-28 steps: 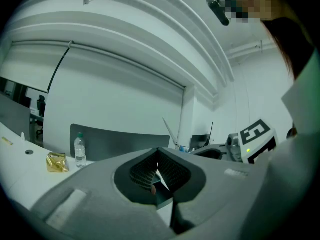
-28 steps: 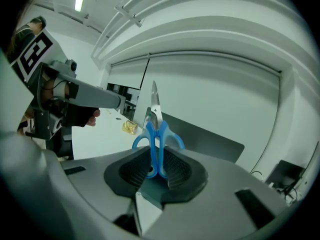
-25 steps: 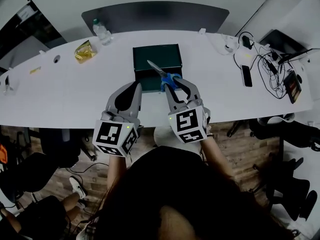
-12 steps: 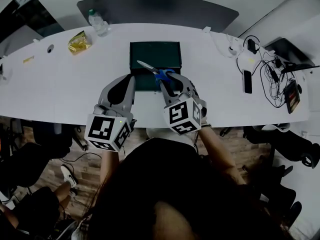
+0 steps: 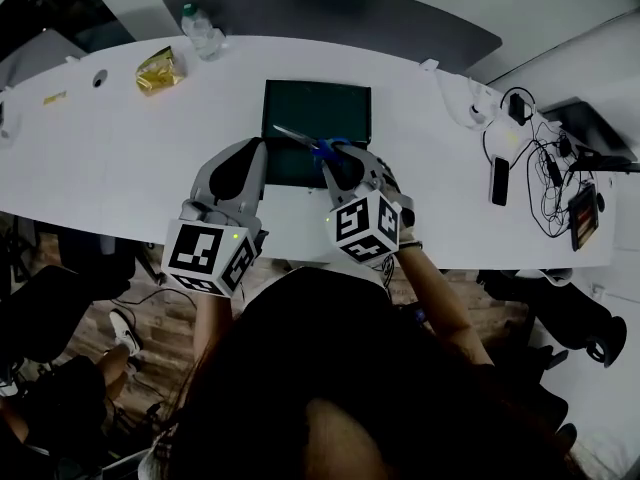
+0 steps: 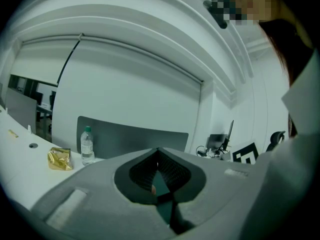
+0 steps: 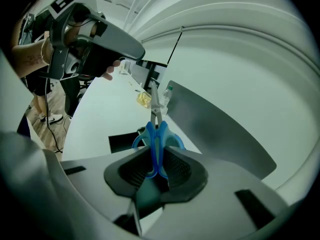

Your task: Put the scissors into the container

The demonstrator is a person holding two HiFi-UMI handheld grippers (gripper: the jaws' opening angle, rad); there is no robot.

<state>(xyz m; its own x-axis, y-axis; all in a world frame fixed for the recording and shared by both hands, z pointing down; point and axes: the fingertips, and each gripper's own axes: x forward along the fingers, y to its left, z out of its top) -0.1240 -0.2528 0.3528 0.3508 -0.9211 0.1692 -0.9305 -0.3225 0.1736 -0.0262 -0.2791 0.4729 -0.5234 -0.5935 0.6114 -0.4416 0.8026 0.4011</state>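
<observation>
Since a second ago: carried both grippers forward and lower toward the dark green container (image 5: 330, 103); tipped the scissors (image 5: 303, 139) further nose-down, blades now over its near half.

Left to right:
- left gripper (image 5: 258, 150) just beside the container's near-left corner, jaws closed tip to tip on nothing
- right gripper (image 5: 345, 160) clamped on the blue handles, blades pointing left and away

For the step: lower until the blades sit inside the walls, level off, only then release. Judged likely to catch the rim if let go tilted.

Well apart on the table: snack packet (image 5: 158, 70), water bottle (image 5: 200, 30), phone (image 5: 500, 180), cable tangle (image 5: 548, 153). Only the left gripper stands close to the drop path.
</observation>
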